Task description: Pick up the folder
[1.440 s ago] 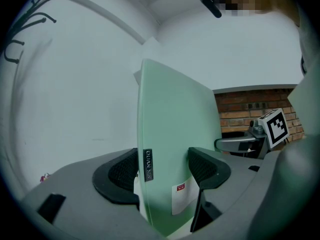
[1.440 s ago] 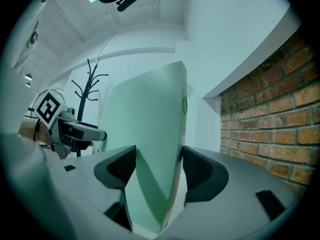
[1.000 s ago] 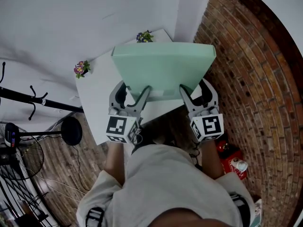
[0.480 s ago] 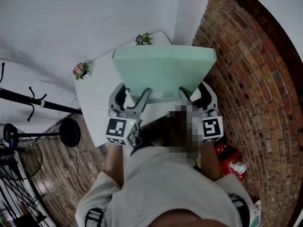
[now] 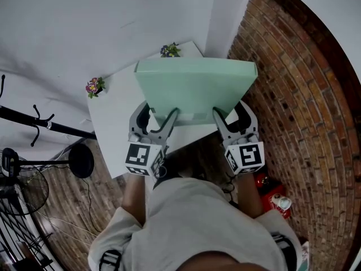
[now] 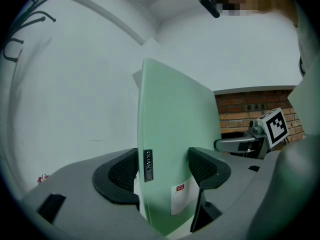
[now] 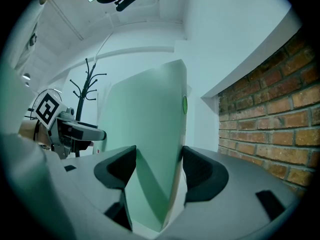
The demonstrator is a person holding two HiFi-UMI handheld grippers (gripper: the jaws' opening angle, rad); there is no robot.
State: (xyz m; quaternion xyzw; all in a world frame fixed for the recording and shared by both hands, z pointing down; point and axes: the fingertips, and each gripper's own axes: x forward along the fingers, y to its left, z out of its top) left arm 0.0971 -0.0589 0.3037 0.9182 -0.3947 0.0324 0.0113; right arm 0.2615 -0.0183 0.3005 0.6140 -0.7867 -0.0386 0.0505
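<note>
Head view, surface: one white table (image 5: 113,134) set in a corner, white wall at 12 o'clock, brick wall (image 5: 293,95) at 3 o'clock, wood floor at 6.
Head view, counts: one mint folder (image 5: 194,86), held over the table's 3 o'clock side. Two plants: flower pot (image 5: 168,51) at 12 o'clock, flower pot (image 5: 94,87) at 10. One coat rack (image 5: 34,123).
Left gripper view: left gripper (image 6: 164,169) pinches the folder's near edge, one pad on each face.
Right gripper view: right gripper (image 7: 159,166) clamps the same edge likewise.
</note>
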